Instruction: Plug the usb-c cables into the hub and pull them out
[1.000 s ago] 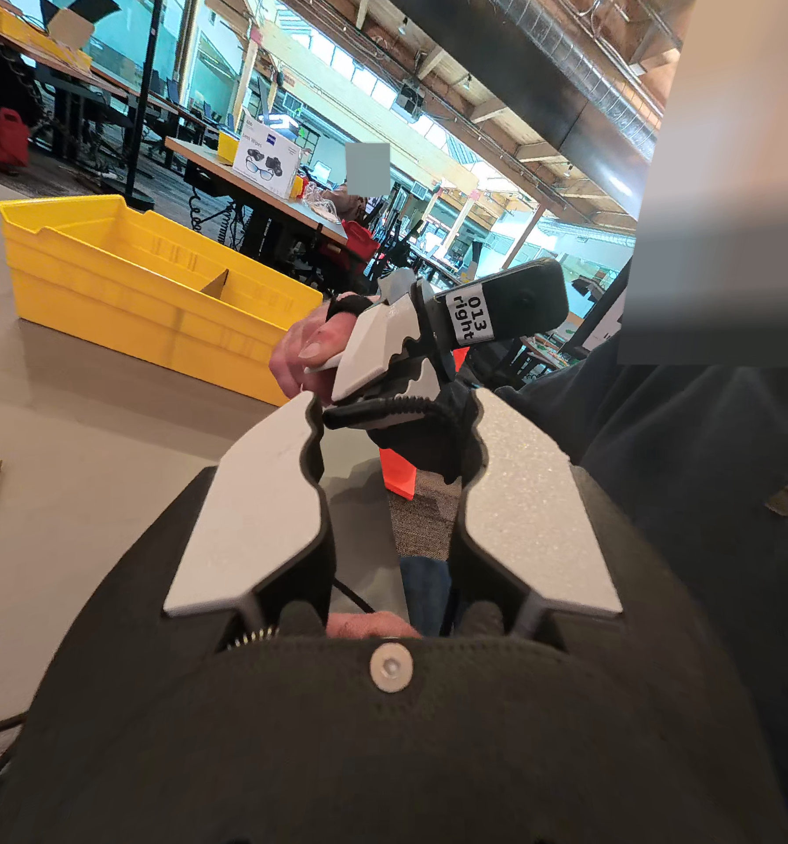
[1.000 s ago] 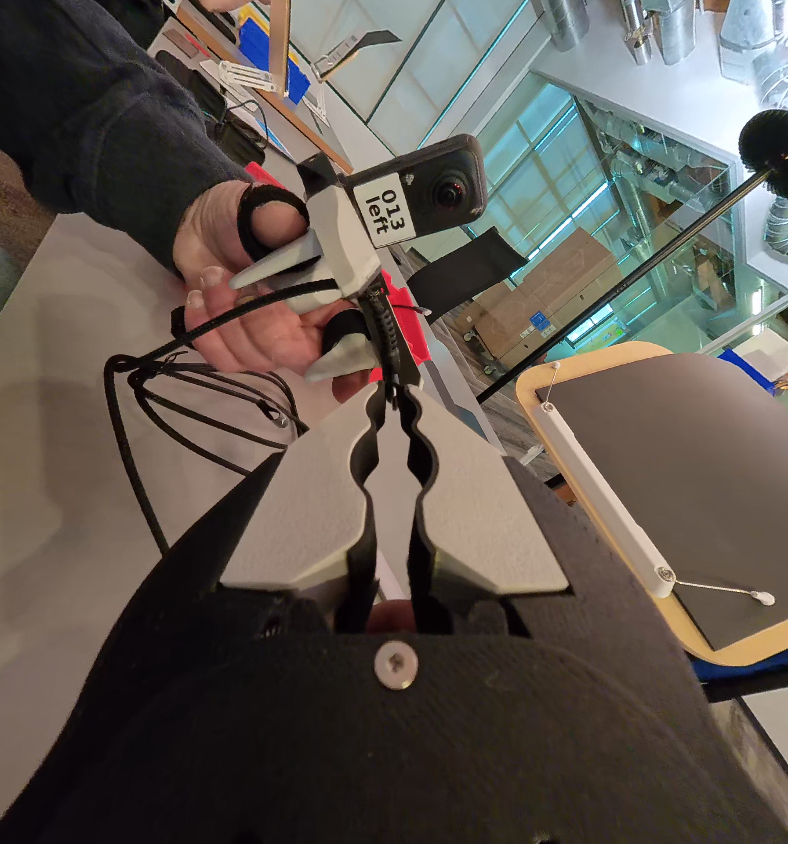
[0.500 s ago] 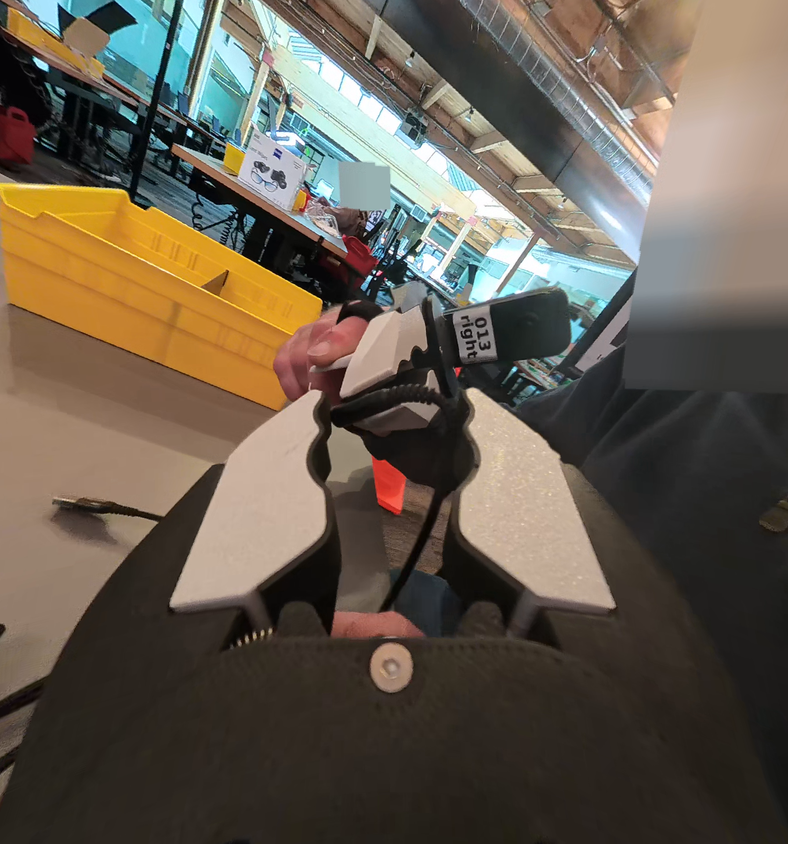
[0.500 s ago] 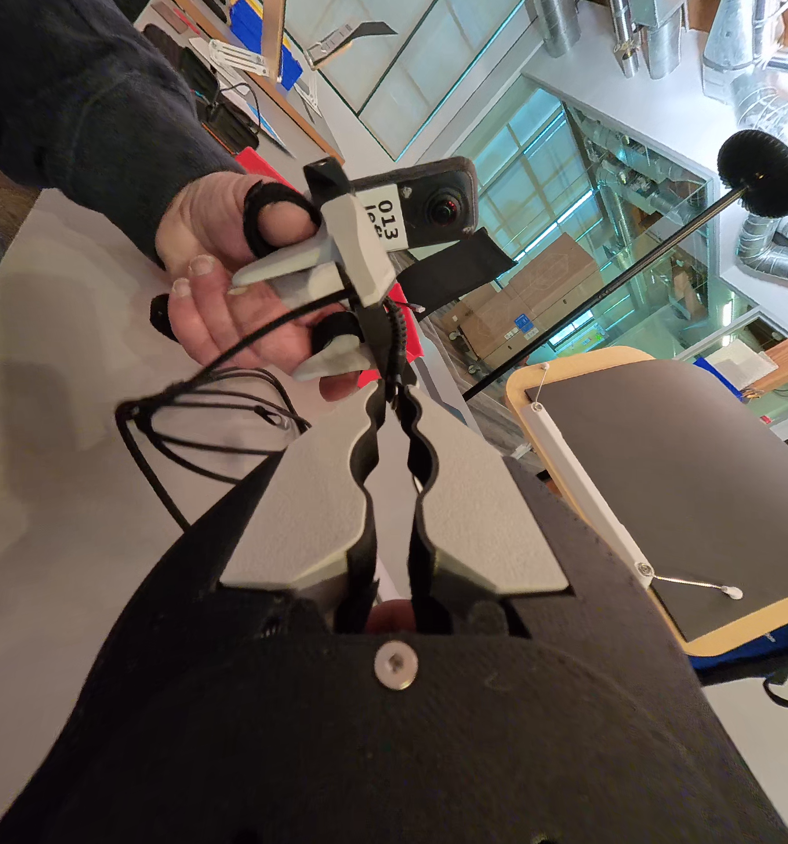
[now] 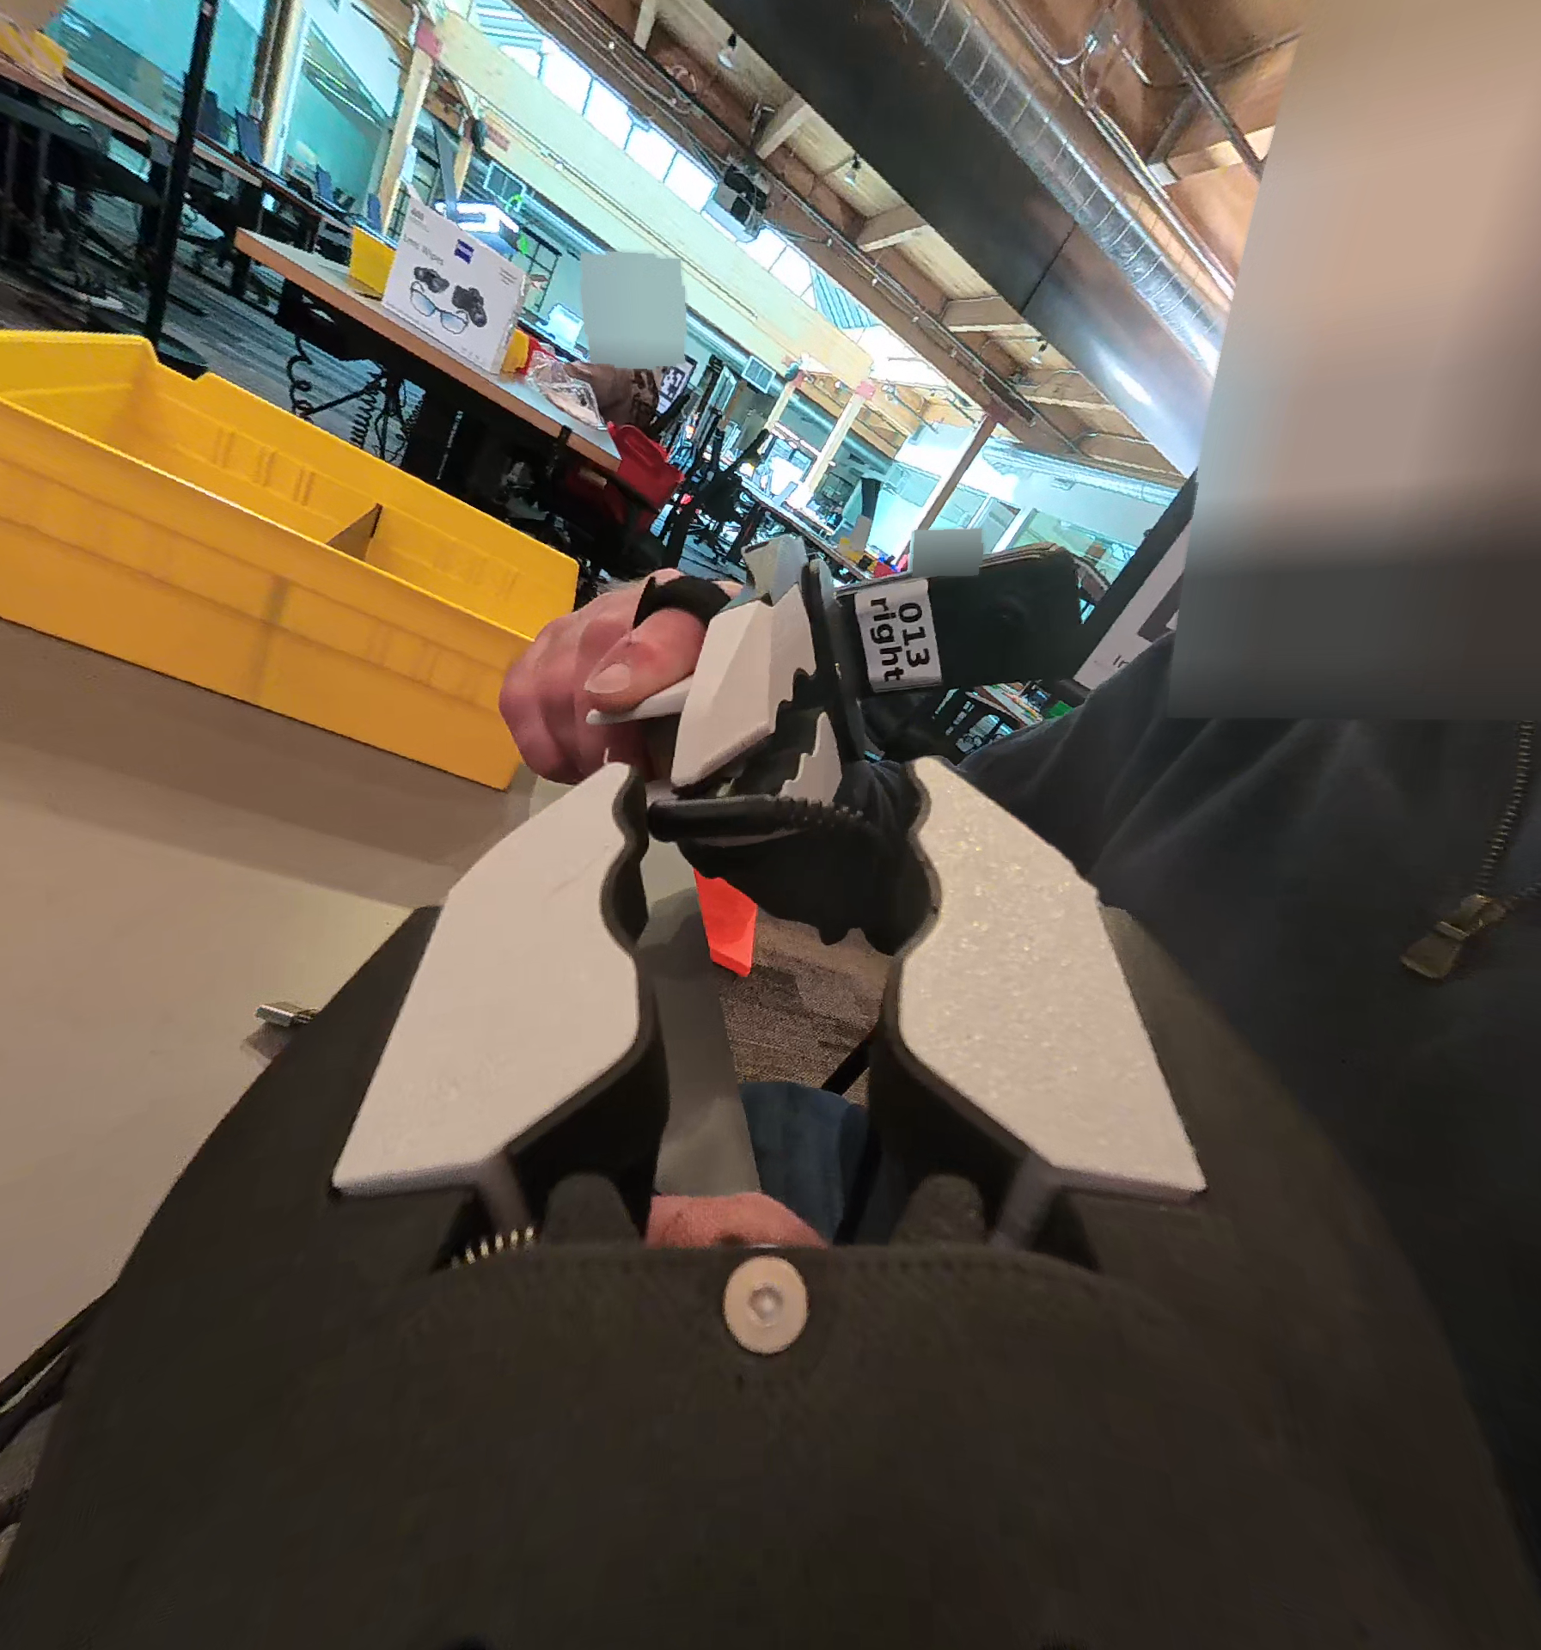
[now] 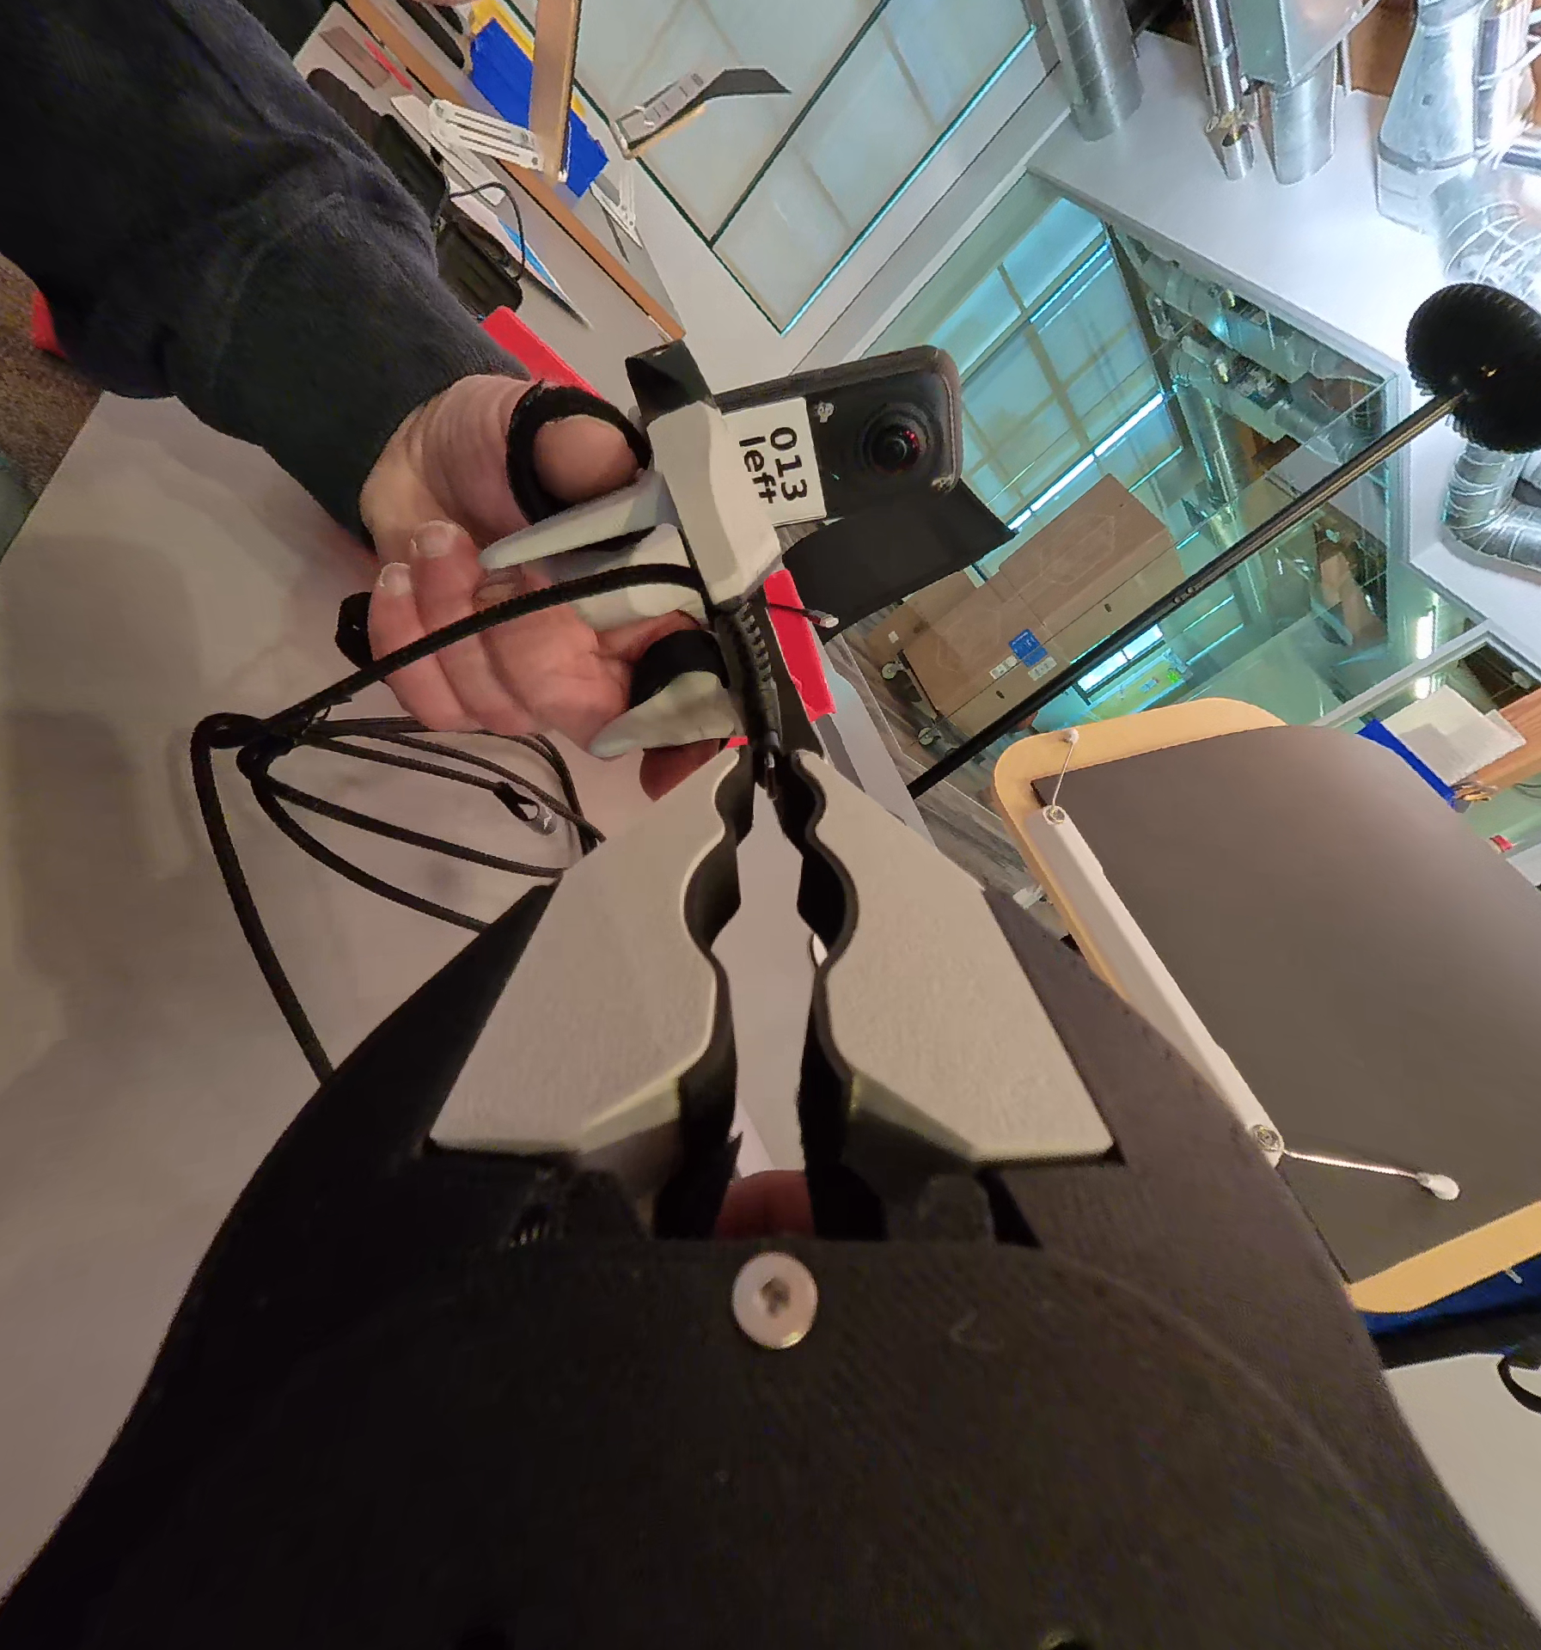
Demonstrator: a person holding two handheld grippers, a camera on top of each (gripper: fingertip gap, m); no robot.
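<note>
A black usb-c cable's plug end (image 5: 749, 814) lies crosswise between the tips of my left gripper (image 5: 775, 804), which is open wide around it. My right gripper (image 6: 766, 772) is shut on that cable's end; its ribbed strain relief (image 6: 753, 661) runs up between the left gripper's (image 6: 552, 652) spread fingers. In the left wrist view the right gripper (image 5: 659, 786) comes in from above and pinches the plug. The rest of the cable (image 6: 374, 804) hangs down and loops on the grey table (image 6: 124, 982). No hub is in view.
A yellow bin (image 5: 213, 554) stands on the table at the left. A small metal connector (image 5: 284, 1013) lies on the table by the left gripper. An orange object (image 5: 731, 920) stands on the floor. A black board with a tan rim (image 6: 1284, 937) is to the right. Only a small space, under 4 cm, lies between the two pairs of fingers.
The cable strand that hung down between the left gripper's fingers half a second ago no longer shows there. The plug now lies level across the tips. Both grippers shifted slightly.
</note>
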